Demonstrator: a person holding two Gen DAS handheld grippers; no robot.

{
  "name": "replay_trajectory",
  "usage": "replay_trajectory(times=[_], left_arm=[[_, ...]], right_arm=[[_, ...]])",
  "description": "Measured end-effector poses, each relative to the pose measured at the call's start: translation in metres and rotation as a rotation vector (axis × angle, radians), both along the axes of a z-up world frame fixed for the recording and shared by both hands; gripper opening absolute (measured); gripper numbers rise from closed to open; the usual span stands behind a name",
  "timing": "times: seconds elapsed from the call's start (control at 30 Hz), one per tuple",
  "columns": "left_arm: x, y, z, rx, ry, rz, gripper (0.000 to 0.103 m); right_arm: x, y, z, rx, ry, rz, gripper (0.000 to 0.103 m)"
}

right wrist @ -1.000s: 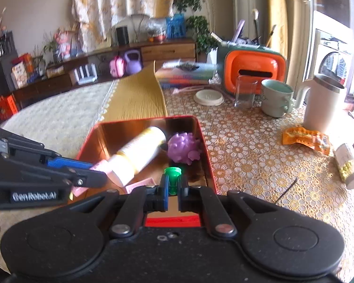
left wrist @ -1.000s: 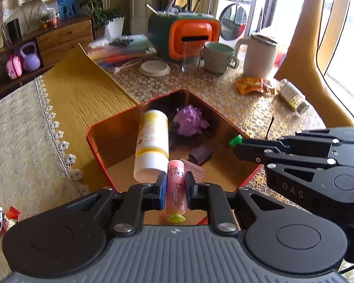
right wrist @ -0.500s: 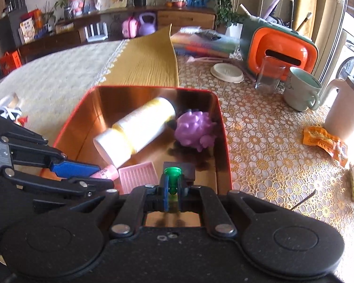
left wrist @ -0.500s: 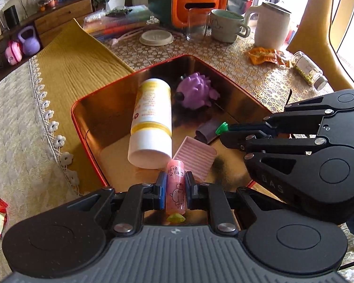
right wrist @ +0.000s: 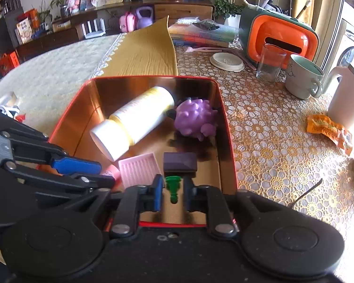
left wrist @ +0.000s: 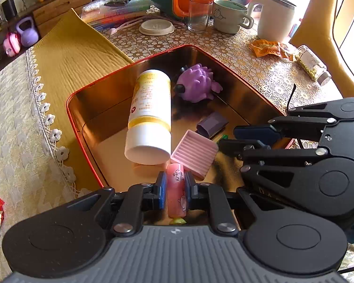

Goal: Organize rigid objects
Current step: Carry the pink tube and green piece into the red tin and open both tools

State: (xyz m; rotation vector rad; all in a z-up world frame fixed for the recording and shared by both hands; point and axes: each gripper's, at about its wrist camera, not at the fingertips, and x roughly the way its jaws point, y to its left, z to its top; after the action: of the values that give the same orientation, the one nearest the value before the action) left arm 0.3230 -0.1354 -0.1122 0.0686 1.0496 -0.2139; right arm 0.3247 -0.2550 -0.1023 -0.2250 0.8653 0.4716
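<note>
Bright daylight from windows right of & beyond both sets of fingers, blown out at far right edge; strong warm glare/reflections on gold inner walls of the tin (left wrist: 101, 108) ahead of fingers. Dark soft shadows under the purple spiky toy (right wrist: 195, 118) on tin floor. Heavy fisheye bending at edges, corners vignetted black; focus mostly sharp, background furniture beyond fingers slightly soft.

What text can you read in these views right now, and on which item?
"好又" plus smaller blurred characters: pink tube clamped in the left tongs.
Print on the yellow-and-white bottle: too small to read.
Letters on the right tongs body: mostly hidden, unreadable.
</note>
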Motion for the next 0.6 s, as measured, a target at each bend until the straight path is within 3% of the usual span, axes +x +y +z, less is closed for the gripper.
replay_trajectory(times=[0.43,0.6], left_arm=[[-0.018,0.006,0.01,-0.045,-0.036,0.001,0.017],[-0.03,0.013,0.022,-0.064,-0.076,0.005,0.017]], right_arm=[[-0.015,-0.011,0.013,0.041,-0.038,-0.031,0.031],[-0.023,-0.017,0.022,0.103,-0.024,-0.044,0.036]])
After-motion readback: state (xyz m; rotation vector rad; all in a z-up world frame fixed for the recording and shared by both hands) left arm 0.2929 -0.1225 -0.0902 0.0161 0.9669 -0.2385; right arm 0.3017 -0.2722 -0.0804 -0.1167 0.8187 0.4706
